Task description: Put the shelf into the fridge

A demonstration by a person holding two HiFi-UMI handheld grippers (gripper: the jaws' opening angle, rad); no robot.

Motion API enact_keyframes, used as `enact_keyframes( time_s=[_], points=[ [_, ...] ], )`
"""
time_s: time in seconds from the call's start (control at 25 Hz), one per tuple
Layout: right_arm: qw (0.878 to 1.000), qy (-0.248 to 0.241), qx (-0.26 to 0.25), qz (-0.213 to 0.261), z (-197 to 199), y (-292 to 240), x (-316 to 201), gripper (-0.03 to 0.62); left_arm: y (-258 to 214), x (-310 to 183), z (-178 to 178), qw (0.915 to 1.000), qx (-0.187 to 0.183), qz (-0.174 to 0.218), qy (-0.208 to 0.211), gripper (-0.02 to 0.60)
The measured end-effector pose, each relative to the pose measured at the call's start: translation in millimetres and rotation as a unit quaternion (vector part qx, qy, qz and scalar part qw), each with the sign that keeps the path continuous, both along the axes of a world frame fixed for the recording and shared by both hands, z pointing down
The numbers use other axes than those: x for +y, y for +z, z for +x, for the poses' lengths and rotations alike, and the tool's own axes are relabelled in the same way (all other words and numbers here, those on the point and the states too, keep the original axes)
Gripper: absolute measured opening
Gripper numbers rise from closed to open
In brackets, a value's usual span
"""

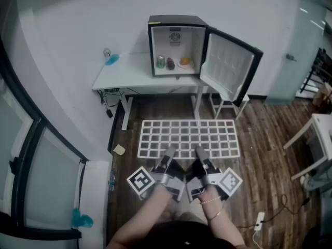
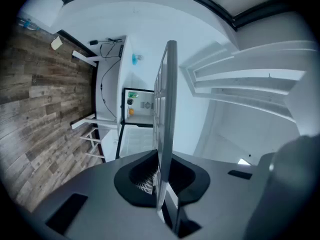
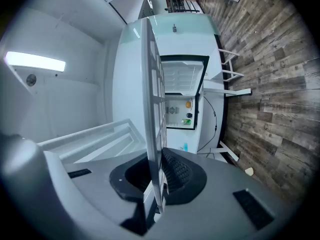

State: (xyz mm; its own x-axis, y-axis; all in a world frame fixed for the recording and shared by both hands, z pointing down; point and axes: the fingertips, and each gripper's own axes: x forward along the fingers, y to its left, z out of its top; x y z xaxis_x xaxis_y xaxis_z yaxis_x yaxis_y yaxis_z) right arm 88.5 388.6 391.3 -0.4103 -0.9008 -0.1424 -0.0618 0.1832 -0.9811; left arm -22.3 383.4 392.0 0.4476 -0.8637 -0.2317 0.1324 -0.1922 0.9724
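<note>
Left hand-held gripper [image 1: 169,153] and right hand-held gripper [image 1: 200,153] clamp shelf [image 1: 189,137] at near edge, close together. Grid looks light, stiff, broad; wider-spaced grips would likely steady it.

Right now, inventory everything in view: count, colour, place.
fridge: one, black with a white inside, on the table, door open
table: one, white, against the wall
can: one, green, inside the fridge, left
orange item: one, inside the fridge, right; too small to name
blue item: one, on the table left of the fridge
power strip: one, white, on the floor, right
floor: brown wood
shelf: one, white grid, held in front of the person
left gripper: grey, fingers shut on the shelf's near edge
right gripper: grey, fingers shut on the same edge
</note>
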Motion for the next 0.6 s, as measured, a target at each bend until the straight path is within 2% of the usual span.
enact_keyframes(
  time_s=[0.6],
  points=[
    [1.000, 0.001, 0.015, -0.002, -1.3, 3.4, 0.2, 0.038, -3.1, -2.8, -2.3, 1.0000, 0.003, 0.009, 0.001, 0.032]
  ],
)
